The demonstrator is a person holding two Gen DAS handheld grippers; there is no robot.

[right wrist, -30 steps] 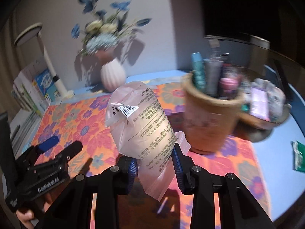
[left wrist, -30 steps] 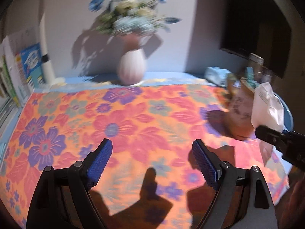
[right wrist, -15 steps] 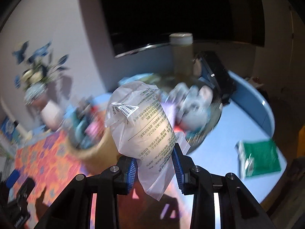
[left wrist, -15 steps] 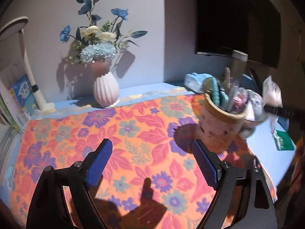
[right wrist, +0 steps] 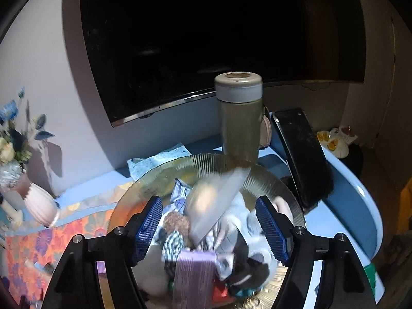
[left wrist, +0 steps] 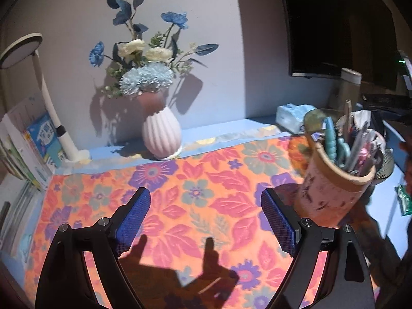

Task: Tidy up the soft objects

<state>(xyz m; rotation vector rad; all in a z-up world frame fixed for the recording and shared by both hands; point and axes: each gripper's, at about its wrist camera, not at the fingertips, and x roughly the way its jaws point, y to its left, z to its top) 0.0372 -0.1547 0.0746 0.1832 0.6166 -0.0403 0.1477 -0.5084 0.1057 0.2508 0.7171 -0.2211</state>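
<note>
In the right wrist view my right gripper (right wrist: 209, 222) is open above a ribbed glass bowl (right wrist: 273, 180) heaped with soft things: socks, pouches, a purple knit piece (right wrist: 194, 273). The clear printed plastic packet (right wrist: 213, 203) is blurred between the jaws, free of the pads, over the heap. In the left wrist view my left gripper (left wrist: 206, 217) is open and empty above the floral cloth (left wrist: 195, 195).
A pen cup (left wrist: 334, 182) stands right of the left gripper, with a pink vase (left wrist: 161, 135) of flowers, a desk lamp (left wrist: 49, 103) and books at the back. Behind the bowl stand a flask (right wrist: 240, 118), a monitor (right wrist: 206, 38) and a tissue pack (right wrist: 159, 159).
My right gripper carried the packet from over the floral cloth to above the bowl, then opened and let it go. The left gripper lifted and tilted back, staying open.
</note>
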